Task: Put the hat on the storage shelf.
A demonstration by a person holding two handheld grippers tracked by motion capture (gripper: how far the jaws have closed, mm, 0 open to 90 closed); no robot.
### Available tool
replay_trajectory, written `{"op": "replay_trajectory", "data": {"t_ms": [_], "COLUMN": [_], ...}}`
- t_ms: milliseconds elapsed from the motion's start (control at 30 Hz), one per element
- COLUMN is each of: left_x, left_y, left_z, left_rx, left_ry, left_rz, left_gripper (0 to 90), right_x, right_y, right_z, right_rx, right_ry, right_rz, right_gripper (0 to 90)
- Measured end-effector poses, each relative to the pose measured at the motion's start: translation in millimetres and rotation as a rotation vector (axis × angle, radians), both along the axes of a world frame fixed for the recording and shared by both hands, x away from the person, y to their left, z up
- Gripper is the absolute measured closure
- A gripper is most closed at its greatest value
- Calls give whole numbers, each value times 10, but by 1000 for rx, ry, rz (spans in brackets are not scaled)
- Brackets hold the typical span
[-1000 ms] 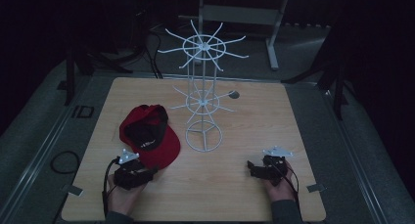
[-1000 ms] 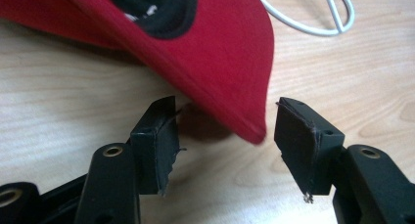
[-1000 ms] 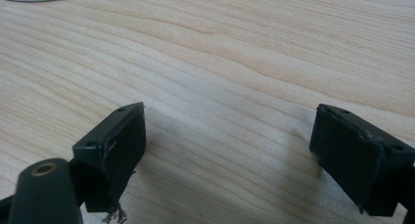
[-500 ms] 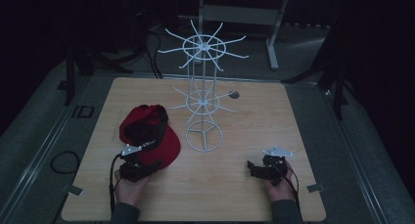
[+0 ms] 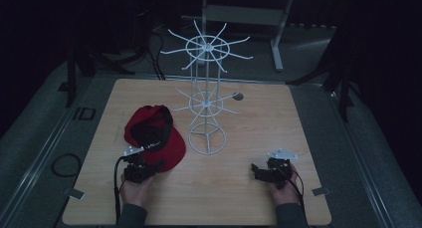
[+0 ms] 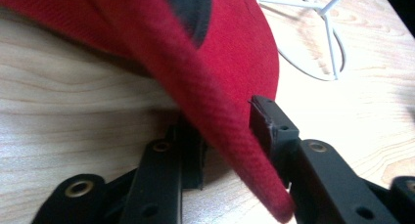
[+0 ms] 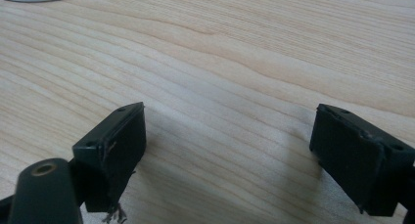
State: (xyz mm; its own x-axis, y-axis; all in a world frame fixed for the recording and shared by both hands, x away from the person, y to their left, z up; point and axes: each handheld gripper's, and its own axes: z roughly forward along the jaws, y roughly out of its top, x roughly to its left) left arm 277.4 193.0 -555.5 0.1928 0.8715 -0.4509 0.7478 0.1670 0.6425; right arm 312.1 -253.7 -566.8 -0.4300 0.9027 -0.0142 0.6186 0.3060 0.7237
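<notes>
Left gripper view: red baseball cap (image 6: 215,82) brim edge running between the jaws of left gripper (image 6: 227,150), one jaw under the brim, the other above; jaws close about the brim but full clamp not confirmed, cannot tell whether pressing or just straddling. Wire base ring of white hat rack (image 6: 313,43) visible beyond, apart from the cap

High view: cap (image 5: 152,136) lying on wooden table (image 5: 298,118), left of the rack (image 5: 206,103) and just beside its base, brim toward the person. Left gripper (image 5: 142,161) at the brim's near edge. Right gripper (image 5: 261,172) resting low on the table, well apart from cap and rack

Right gripper view: right gripper (image 7: 227,150) jaws spread wide, nothing between them, bare table (image 7: 235,53) beneath

Judged step: taking hold of brim, probably for hanging on a rack prong

Risks, as judged:
- grip sits at the very rim of the brim; shallow bite could slip once the cap's weight comes on
- lower jaw against table may drag the cap instead of lifting
- cap swinging on the lift could knock the light wire rack, standing close by
- right gripper idle, so no steadying of the rack
</notes>
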Motion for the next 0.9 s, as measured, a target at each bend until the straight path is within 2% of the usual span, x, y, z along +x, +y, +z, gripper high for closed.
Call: {"op": "replay_trajectory", "data": {"t_ms": [133, 167, 200, 267, 467, 567, 633, 900], "left_x": [10, 10, 18, 26, 48, 49, 51, 57], "left_y": [32, 32, 47, 51, 63, 78, 76, 74], "left_z": [12, 12, 16, 21, 55, 78, 122, 190], "left_rx": [-68, -68, -101, -126, -121, -119, -95, -82], "left_ry": [3, 3, -2, -2, -2, -11, -25, -53], "left_rz": [8, 8, 7, 8, 1, 0, -16, -28], "left_gripper": [770, 786, 803, 824, 843, 854, 855, 858], "right_x": [0, 0, 0, 0, 0, 0, 0, 0], "right_y": [0, 0, 1, 1, 1, 1, 1, 1], "right_z": [0, 0, 0, 0, 0, 0, 0, 0], "right_rx": [0, 0, 0, 0, 0, 0, 0, 0], "right_ry": [0, 0, 0, 1, 1, 1, 1, 1], "right_rz": [0, 0, 0, -1, -1, -1, -1, -1], "right_gripper": [134, 134, 133, 134, 134, 134, 134, 134]}}
